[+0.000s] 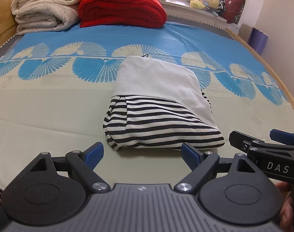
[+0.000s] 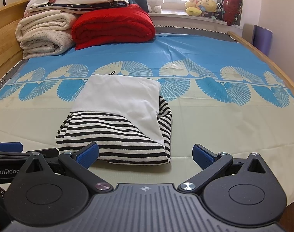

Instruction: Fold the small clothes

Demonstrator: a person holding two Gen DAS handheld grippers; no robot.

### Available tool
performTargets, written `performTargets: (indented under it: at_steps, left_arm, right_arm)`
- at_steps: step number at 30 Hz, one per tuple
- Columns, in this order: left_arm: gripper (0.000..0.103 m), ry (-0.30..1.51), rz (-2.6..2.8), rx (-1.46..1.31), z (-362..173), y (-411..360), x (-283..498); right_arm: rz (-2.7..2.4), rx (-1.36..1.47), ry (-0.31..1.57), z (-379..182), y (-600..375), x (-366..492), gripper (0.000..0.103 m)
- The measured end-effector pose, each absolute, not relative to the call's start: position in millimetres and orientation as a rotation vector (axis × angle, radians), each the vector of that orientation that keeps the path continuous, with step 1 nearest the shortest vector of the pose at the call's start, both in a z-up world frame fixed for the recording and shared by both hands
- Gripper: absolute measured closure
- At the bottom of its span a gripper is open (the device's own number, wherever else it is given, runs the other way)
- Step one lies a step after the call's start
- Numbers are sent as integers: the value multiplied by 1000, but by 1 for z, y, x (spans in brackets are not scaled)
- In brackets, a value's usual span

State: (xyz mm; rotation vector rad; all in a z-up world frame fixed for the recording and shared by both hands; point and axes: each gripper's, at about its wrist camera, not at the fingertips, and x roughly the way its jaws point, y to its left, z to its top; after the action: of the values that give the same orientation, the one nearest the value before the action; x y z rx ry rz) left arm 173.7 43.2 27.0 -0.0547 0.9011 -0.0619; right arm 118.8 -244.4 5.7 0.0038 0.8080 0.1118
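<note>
On the bed, just beyond both grippers, lies the folded garment: ribbed black-and-white striped knit below, a smooth white panel folded over its far half. My left gripper is spread wide, holding nothing; my right gripper is likewise spread, its left pad overlapping the garment's near edge in view. Far left, a quilted red blanket sits beside rolled cream blankets. Only the right view shows the full linen pile stacked above them.
</note>
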Motion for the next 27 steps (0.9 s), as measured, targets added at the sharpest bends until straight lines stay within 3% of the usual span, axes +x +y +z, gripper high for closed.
performTargets:
  at_steps: [27]
  left_arm:
    - [12, 899, -64, -23, 21, 35, 175]
  right_arm:
    - [106, -9, 841, -1, -244, 122, 1]
